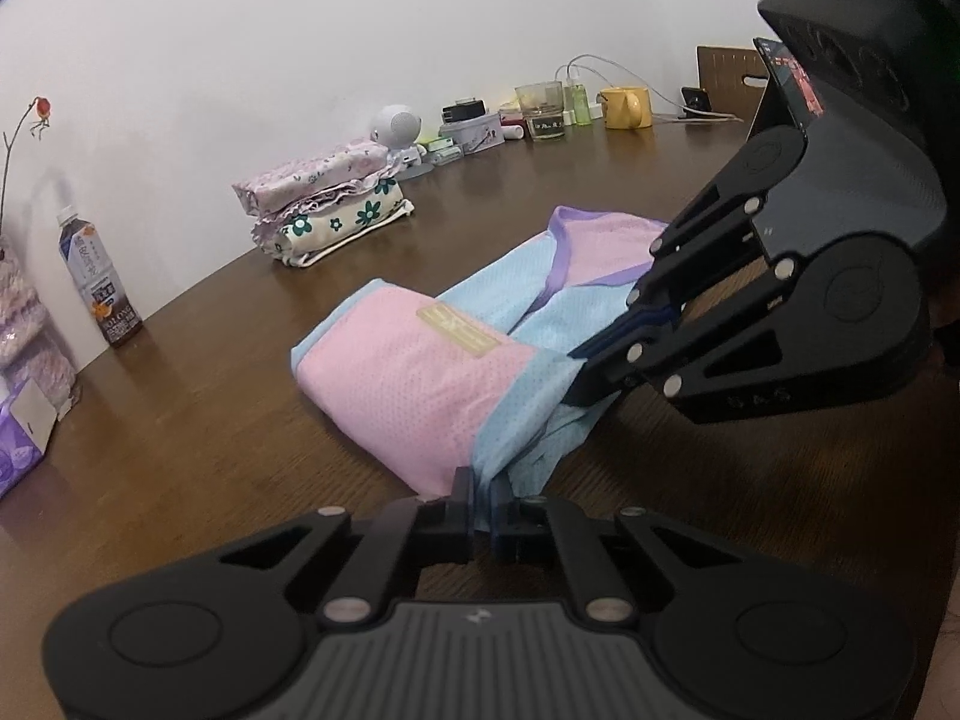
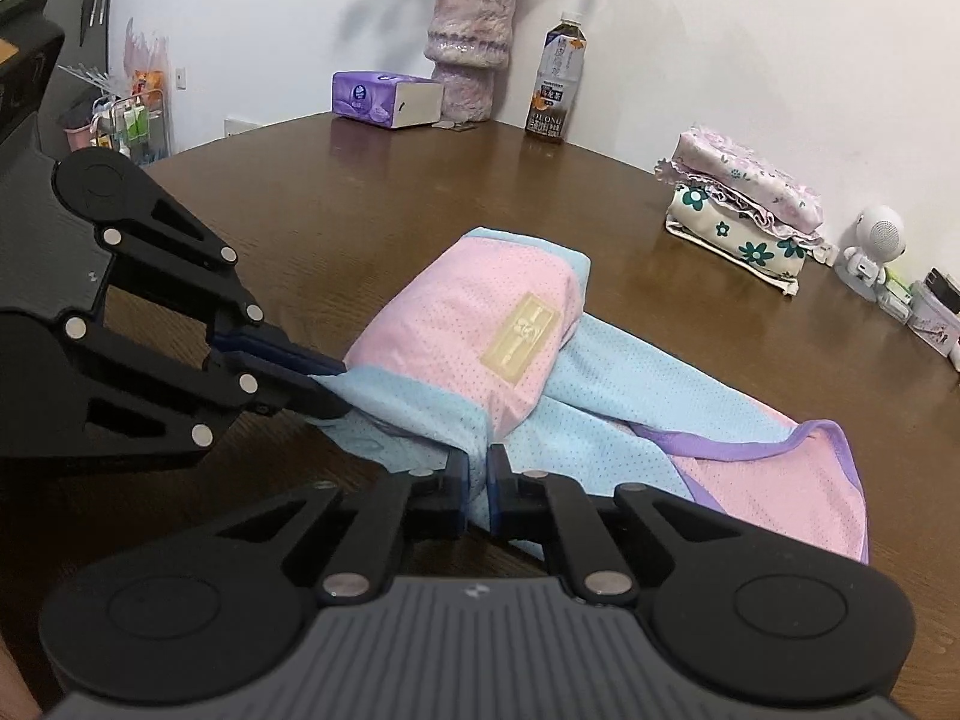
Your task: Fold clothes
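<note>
A pink and light-blue mesh garment [image 1: 420, 384] [image 2: 480, 324] with purple trim and a beige label lies partly folded on the brown table [image 1: 210, 420]. The pink part is folded over the blue part. My left gripper [image 1: 480, 489] is shut on the blue edge at the garment's near side, and it also shows at the left of the right wrist view [image 2: 336, 384]. My right gripper [image 2: 480, 468] is shut on the blue fabric beside it, and it reaches in from the right in the left wrist view [image 1: 573, 375]. Both pinches are close together, low over the table.
A stack of folded floral clothes [image 1: 324, 204] [image 2: 744, 216] sits further back. Along the wall stand a tea bottle [image 2: 555, 78], a purple tissue box [image 2: 387, 99], a vase [image 2: 471, 54], a white toy robot [image 1: 396, 129], a yellow mug [image 1: 627, 108] and small clutter.
</note>
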`<state>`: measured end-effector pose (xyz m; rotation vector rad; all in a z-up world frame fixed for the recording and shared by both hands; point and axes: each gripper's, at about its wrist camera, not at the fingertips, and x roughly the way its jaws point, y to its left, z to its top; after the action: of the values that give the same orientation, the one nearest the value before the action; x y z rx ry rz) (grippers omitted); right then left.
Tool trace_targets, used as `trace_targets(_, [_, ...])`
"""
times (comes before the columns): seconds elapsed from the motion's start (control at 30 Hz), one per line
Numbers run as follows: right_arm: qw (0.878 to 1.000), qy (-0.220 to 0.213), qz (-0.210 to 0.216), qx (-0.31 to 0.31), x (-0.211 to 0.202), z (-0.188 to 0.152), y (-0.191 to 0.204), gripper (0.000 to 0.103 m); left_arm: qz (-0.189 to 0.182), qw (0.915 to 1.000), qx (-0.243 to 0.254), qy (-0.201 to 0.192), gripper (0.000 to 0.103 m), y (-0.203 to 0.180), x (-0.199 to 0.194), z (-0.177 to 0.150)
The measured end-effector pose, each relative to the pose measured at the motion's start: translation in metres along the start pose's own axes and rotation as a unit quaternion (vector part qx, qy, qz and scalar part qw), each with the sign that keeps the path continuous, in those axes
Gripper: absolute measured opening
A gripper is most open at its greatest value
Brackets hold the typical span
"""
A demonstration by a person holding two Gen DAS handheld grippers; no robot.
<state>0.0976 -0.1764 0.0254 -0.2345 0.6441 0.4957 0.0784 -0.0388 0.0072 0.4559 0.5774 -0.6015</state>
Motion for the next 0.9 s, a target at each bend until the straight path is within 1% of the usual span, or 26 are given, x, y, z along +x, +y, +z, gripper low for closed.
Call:
trace_targets(0.03, [1.0,-0.002,0.002,0.005,-0.001,0.0,-0.002,0.005,-0.003,1.0,-0.006,-0.004,0.011,0.002,-0.004,0.001])
trace_targets(0.07, [1.0,-0.003,0.005,0.011,-0.003,0.0,-0.004,0.006,-0.006,0.9999,-0.011,-0.009,0.012,0.003,-0.007,0.002])
trace_targets(0.17, [1.0,-0.008,0.012,0.027,-0.007,0.0,-0.01,0.014,-0.013,0.9987,-0.037,-0.031,0.02,0.014,-0.023,0.007])
trace_targets(0.2, [0.999,-0.01,0.014,0.033,-0.009,0.0,-0.012,0.017,-0.011,0.998,-0.048,-0.041,0.025,0.019,-0.027,0.009])
trace_targets(0.23, [0.999,-0.012,0.017,0.038,-0.01,0.0,-0.014,0.024,-0.009,0.997,-0.058,-0.05,0.027,0.024,-0.031,0.012])
trace_targets(0.27, [0.999,-0.013,0.019,0.043,-0.012,0.0,-0.016,0.03,-0.007,0.9958,-0.07,-0.059,0.027,0.029,-0.034,0.014])
trace_targets(0.3, [0.998,-0.015,0.021,0.049,-0.013,-0.001,-0.018,0.032,-0.008,0.9943,-0.083,-0.066,0.027,0.035,-0.035,0.016])
trace_targets(0.33, [0.998,-0.014,0.023,0.054,-0.011,0.0,-0.02,0.033,-0.011,0.9932,-0.093,-0.069,0.027,0.038,-0.034,0.018])
trace_targets(0.4, [0.998,-0.012,0.026,0.063,-0.006,0.003,-0.023,0.033,-0.012,0.9936,-0.093,-0.062,0.027,0.041,-0.024,0.022])
trace_targets(0.5, [0.996,-0.009,0.031,0.077,0.001,0.007,-0.027,0.033,-0.011,0.9962,-0.079,-0.034,0.025,0.039,-0.002,0.023])
trace_targets(0.6, [0.995,-0.005,0.035,0.092,0.009,0.01,-0.031,0.032,-0.021,0.9954,-0.087,-0.034,0.025,0.044,0.002,0.023])
trace_targets(0.63, [0.995,-0.004,0.037,0.096,0.011,0.011,-0.032,0.027,-0.025,0.995,-0.09,-0.034,0.025,0.046,0.003,0.023])
trace_targets(0.67, [0.994,-0.003,0.038,0.101,0.014,0.013,-0.033,0.026,-0.028,0.9947,-0.093,-0.034,0.025,0.048,0.005,0.023])
trace_targets(0.73, [0.993,-0.001,0.042,0.111,0.019,0.015,-0.036,0.027,-0.032,0.994,-0.097,-0.037,0.027,0.052,0.007,0.025])
trace_targets(0.8, [0.992,0.002,0.045,0.12,0.024,0.017,-0.039,0.03,-0.024,0.9942,-0.095,-0.045,0.027,0.058,0.01,0.034])
trace_targets(0.83, [0.991,-0.006,0.042,0.125,0.023,0.021,-0.042,0.032,-0.021,0.9944,-0.093,-0.045,0.027,0.06,0.015,0.038])
trace_targets(0.9, [0.991,-0.022,0.036,0.13,0.029,0.032,-0.048,0.032,-0.027,0.9946,-0.095,-0.033,0.024,0.064,0.028,0.041])
